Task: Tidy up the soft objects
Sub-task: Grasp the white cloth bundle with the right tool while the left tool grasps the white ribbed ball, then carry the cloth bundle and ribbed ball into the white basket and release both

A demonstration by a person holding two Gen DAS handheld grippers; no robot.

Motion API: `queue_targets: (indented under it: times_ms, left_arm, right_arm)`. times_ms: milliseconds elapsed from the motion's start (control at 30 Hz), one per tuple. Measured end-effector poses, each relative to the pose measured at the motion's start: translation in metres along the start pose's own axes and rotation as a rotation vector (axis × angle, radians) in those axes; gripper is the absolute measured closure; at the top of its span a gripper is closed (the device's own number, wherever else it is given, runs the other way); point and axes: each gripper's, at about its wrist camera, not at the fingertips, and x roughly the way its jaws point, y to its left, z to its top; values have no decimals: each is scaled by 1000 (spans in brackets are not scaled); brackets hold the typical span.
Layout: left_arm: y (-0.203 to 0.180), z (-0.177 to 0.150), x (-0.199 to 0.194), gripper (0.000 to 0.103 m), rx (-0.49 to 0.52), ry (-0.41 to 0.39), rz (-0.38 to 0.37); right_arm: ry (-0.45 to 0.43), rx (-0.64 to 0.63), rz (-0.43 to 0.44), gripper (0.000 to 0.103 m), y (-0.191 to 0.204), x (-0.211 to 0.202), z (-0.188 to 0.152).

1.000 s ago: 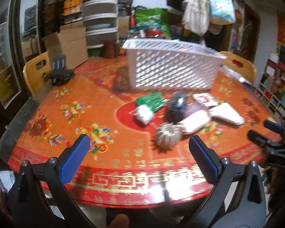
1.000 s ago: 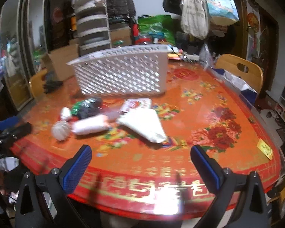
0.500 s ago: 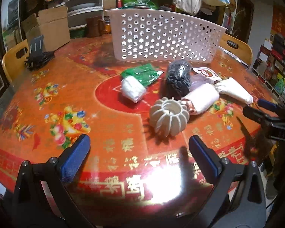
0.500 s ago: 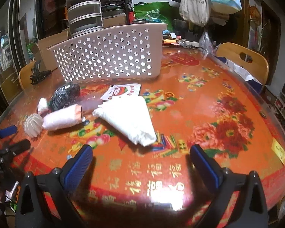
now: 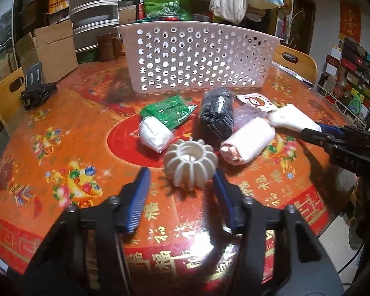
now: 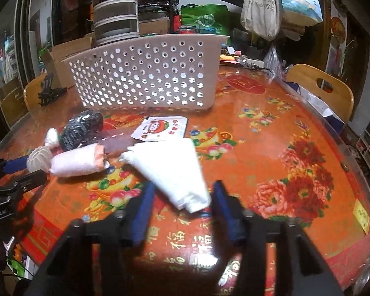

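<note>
We are working over a big round worktop (image 5: 69, 133) with a red and gold cloth full of fruit and flower pictures. At the far side a white plastic basket (image 5: 197, 56) with round holes is sitting on it, and we cannot see inside it. In front of the basket the soft things are lying in a little bunch.

The biggest is a folded white cloth (image 6: 172, 170). We are holding our right gripper (image 6: 182, 190) just over its near end, with the blue fingers (image 6: 143, 209) spread open on both sides of it and not squeezing it yet. Beside the cloth a pink rolled towel (image 5: 249, 143) is lying on its side, touching a dark knitted bundle (image 5: 218, 113). A green plastic packet (image 5: 170, 111) is lying to the left of that bundle, and a small white wrapped roll (image 5: 155, 134) is resting against the packet. A flat white packet with a cartoon face (image 6: 162, 129) is lying between the basket and the cloth.

Closest to our left gripper (image 5: 181, 177) is a white ribbed round thing like a little pumpkin (image 5: 191, 165). Our blue fingers (image 5: 138, 199) are open around its near side, one on each side, and we cannot tell if they are touching it.
</note>
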Motion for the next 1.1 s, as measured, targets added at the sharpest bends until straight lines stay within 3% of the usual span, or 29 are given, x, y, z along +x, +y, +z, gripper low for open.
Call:
queue_targets:
  times_ms: [33, 133, 267, 733, 1100]
  left_arm:
    - [0, 0, 0, 67, 2, -2, -6]
    - [1, -2, -2, 67, 4, -7, -14]
    - [2, -4, -8, 67, -5, -25, -29]
    - [9, 12, -41, 68, -6, -88, 3]
    - [12, 62, -57, 68, 9, -142, 2]
  right_arm:
    - [-3, 0, 4, 72, 0, -1, -1]
    - [-5, 6, 26, 84, -1, -5, -3]
    - [-11, 17, 40, 91, -3, -11, -5]
    - [-111, -4, 63, 93, 4, -47, 8]
    - [-188, -54, 39, 93, 7, -66, 52]
